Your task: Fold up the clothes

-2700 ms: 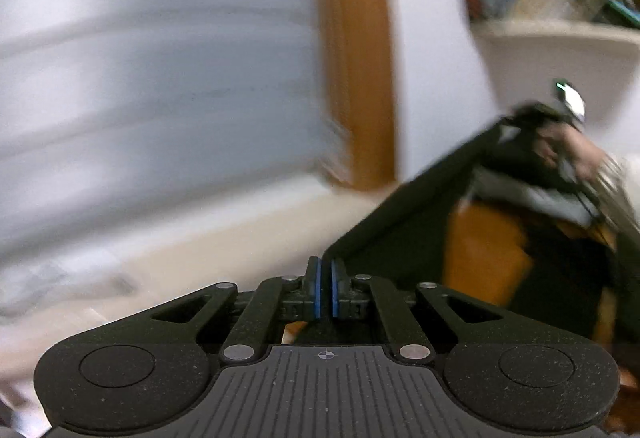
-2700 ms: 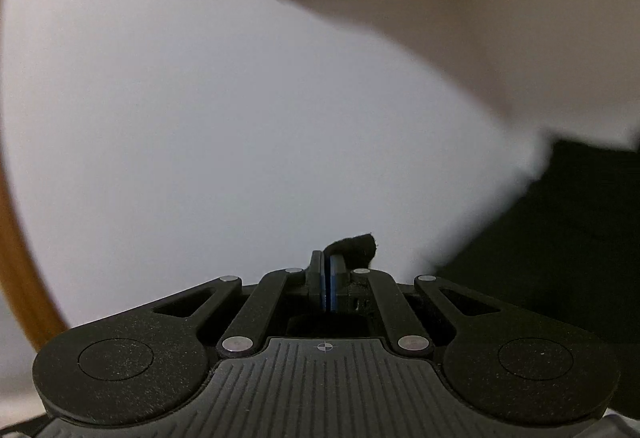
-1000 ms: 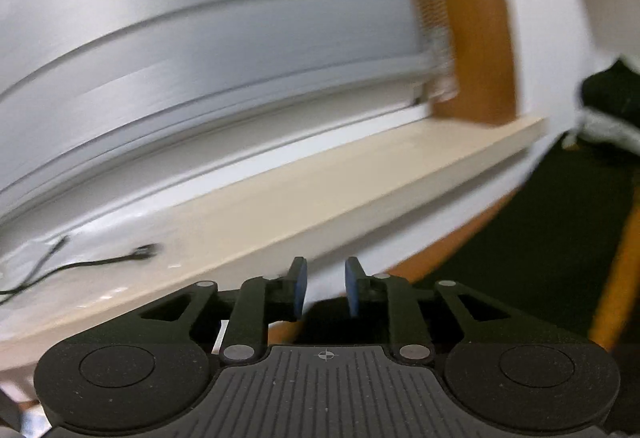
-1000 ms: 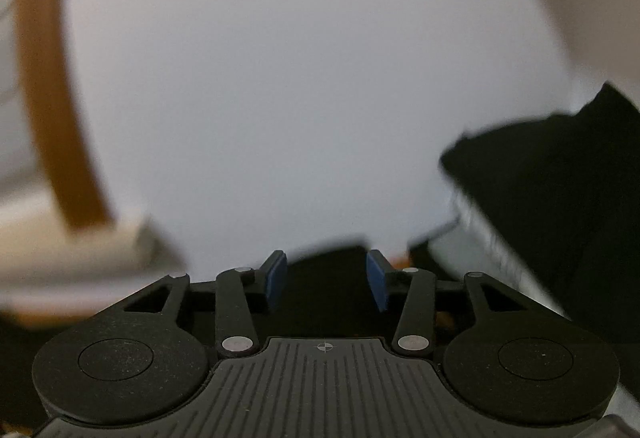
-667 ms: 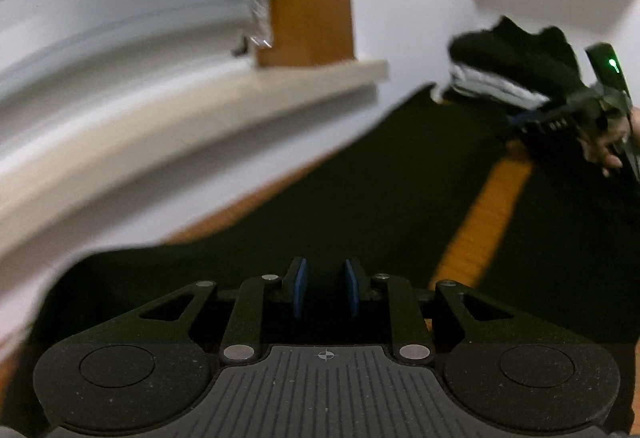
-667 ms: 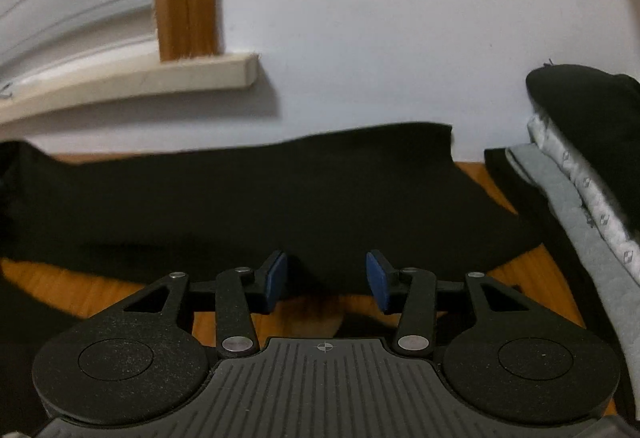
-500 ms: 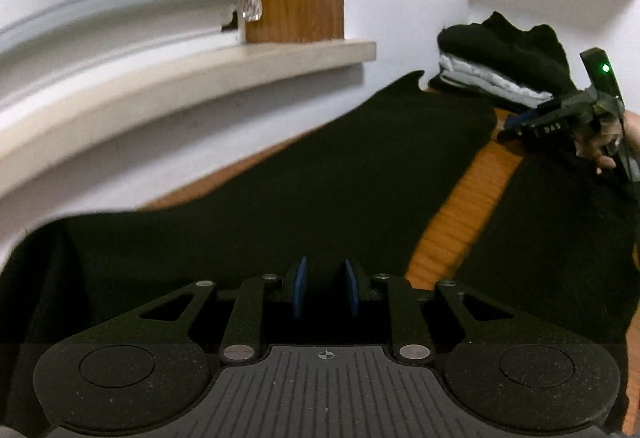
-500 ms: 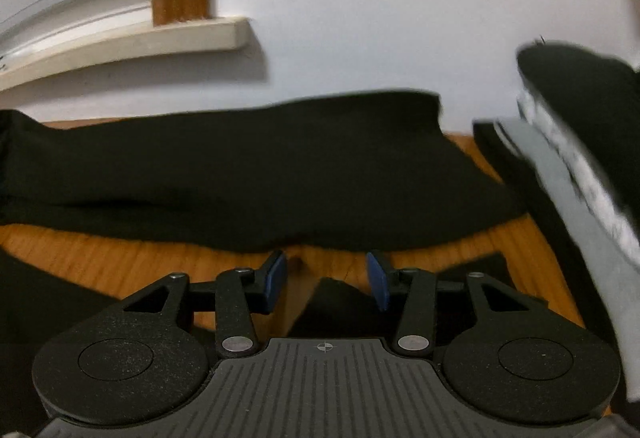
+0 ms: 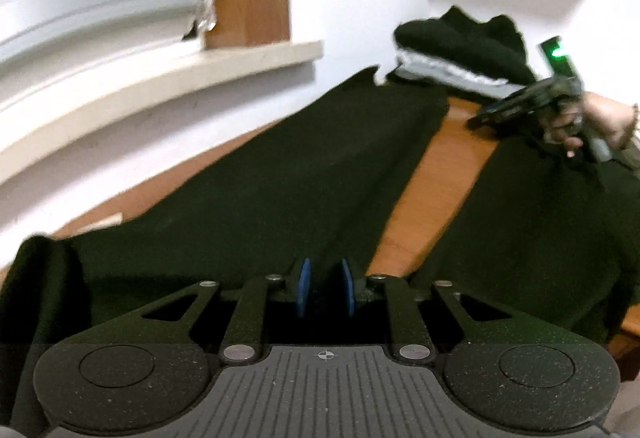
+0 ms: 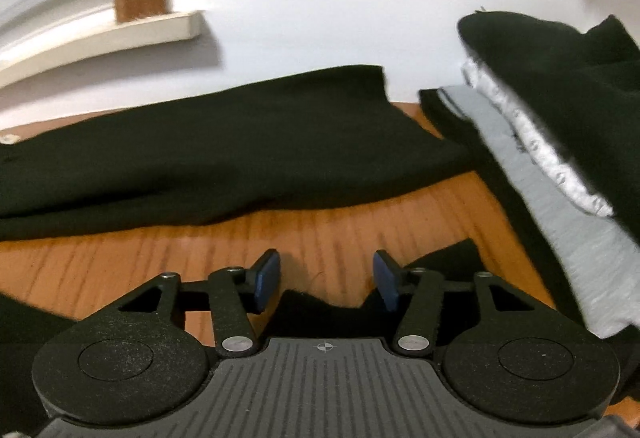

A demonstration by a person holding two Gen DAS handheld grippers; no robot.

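1. The left gripper (image 9: 324, 288) is slightly open over the black trousers (image 9: 280, 190), gripping nothing.
2. The right gripper (image 10: 326, 284) gapes wide and empty above the worktop (image 10: 160, 250); trousers lie ahead, folded clothes (image 10: 560, 142) to its right.

A home room: wooden table (image 10: 120, 258), window sill (image 9: 160, 78), stacked folded clothes (image 10: 560, 126).

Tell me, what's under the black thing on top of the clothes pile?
Under the black top piece lie a patterned white layer, then a plain grey one, then more black cloth on the wooden table. Their middles are covered, so what garments they are stays hidden.
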